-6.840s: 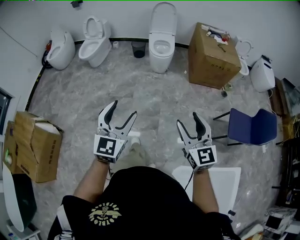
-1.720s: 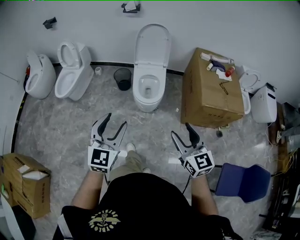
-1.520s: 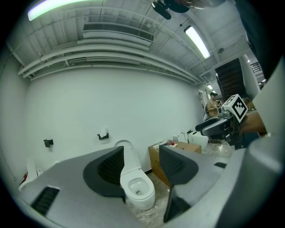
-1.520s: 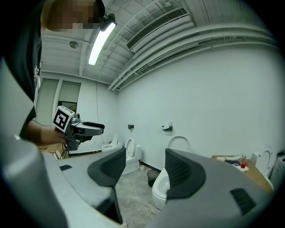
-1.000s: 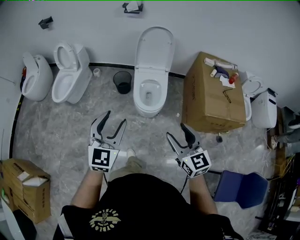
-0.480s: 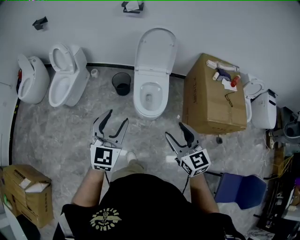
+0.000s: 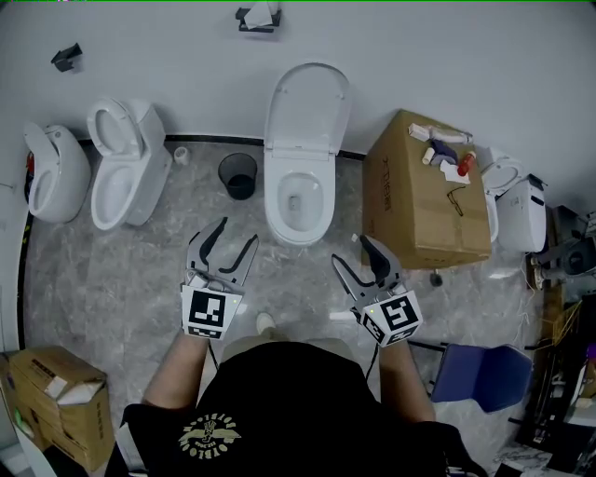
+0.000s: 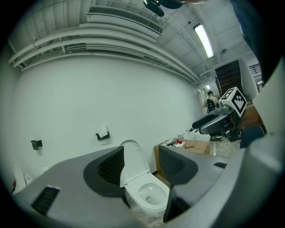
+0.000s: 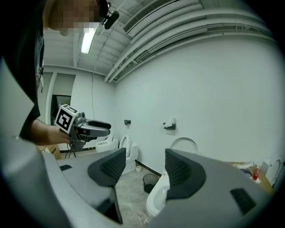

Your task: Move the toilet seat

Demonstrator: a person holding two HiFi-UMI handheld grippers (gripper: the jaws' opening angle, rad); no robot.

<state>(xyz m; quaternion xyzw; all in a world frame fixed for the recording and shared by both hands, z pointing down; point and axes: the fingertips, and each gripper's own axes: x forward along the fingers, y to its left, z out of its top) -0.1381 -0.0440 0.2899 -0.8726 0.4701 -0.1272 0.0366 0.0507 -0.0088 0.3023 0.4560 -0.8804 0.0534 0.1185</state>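
The toilet seat (image 7: 308, 104) is white and oval, tipped up against the white wall behind the toilet (image 7: 297, 199), so the bowl lies open with a little water at the bottom. This toilet stands on the grey marbled floor (image 7: 121, 270), with its back to the wall.

Both grippers hover in front of the toilet, apart from it and pointing toward it, a little below level. The left gripper (image 7: 237, 233) is in front of the bowl and to its left, its jaws spread wide with nothing between the pads; in the left gripper view the raised seat and bowl show far off through the gap. The right gripper (image 7: 351, 251) is in front and to the right, its jaws also spread and bare. Each is held at the end of a bare forearm.

A small black bin (image 7: 238, 175) sits just left of the toilet, a cardboard box (image 7: 424, 191) just right, and a paper holder (image 7: 256, 16) hangs on the wall above it
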